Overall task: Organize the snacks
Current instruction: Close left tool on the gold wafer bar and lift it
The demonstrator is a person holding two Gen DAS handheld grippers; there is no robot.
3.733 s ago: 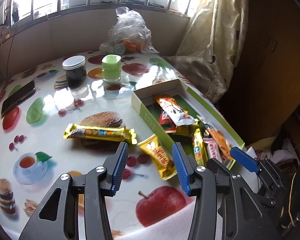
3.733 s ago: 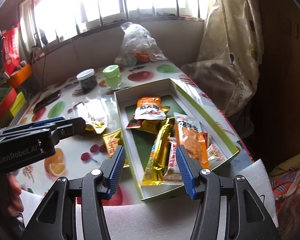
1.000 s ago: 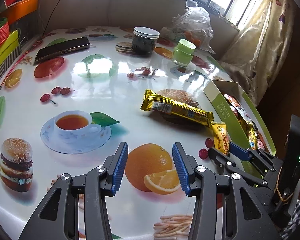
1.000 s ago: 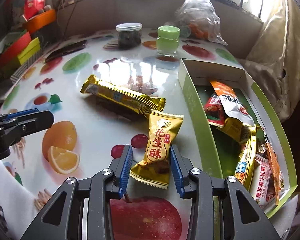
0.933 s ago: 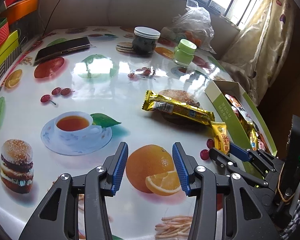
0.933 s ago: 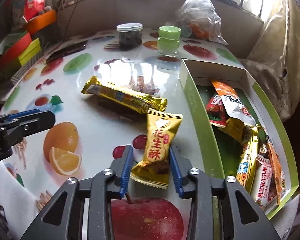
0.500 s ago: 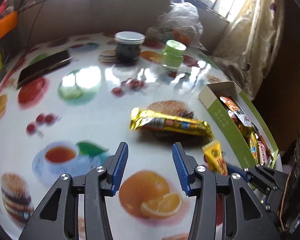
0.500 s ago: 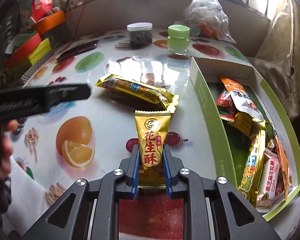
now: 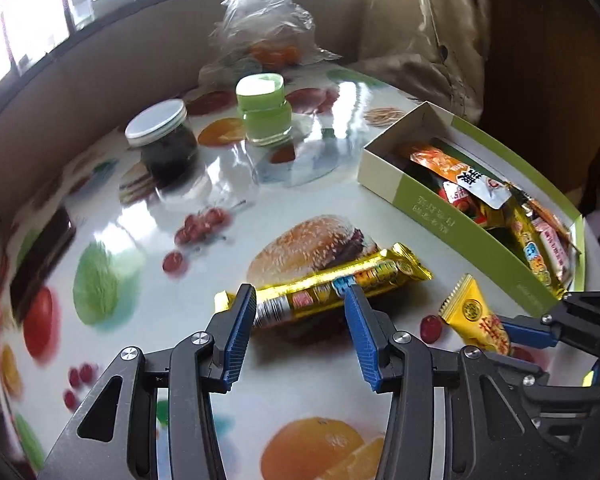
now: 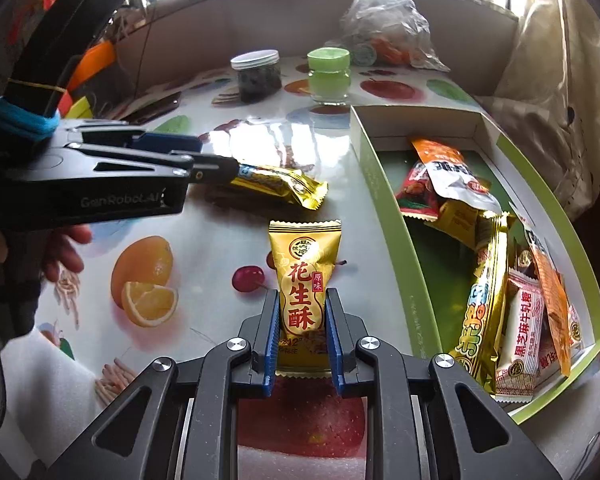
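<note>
My right gripper (image 10: 302,336) is shut on the lower end of a small gold peanut-candy packet (image 10: 305,276), which points away from me just left of the green snack box (image 10: 384,200). The same packet (image 9: 476,322) shows at the right of the left wrist view, pinched by my right gripper (image 9: 512,330). A long gold snack bar (image 9: 340,284) lies on the fruit-print table. My left gripper (image 9: 298,332) stands open over it, the bar running across the gap between its fingers with no pad pressing. In the right wrist view the left gripper (image 10: 220,168) hangs at the left end of that bar (image 10: 284,184).
The box (image 9: 456,216) holds several wrapped snacks. A dark jar with a white lid (image 9: 160,136), a green jar (image 9: 264,112) and a plastic bag (image 9: 260,28) stand at the back. A phone (image 9: 40,256) lies at the left. A person's hand (image 10: 64,248) holds the left gripper.
My right gripper closed on the small gold packet and straightened it. My left gripper swung across the table from the printed orange to the long gold bar, rolling as it went.
</note>
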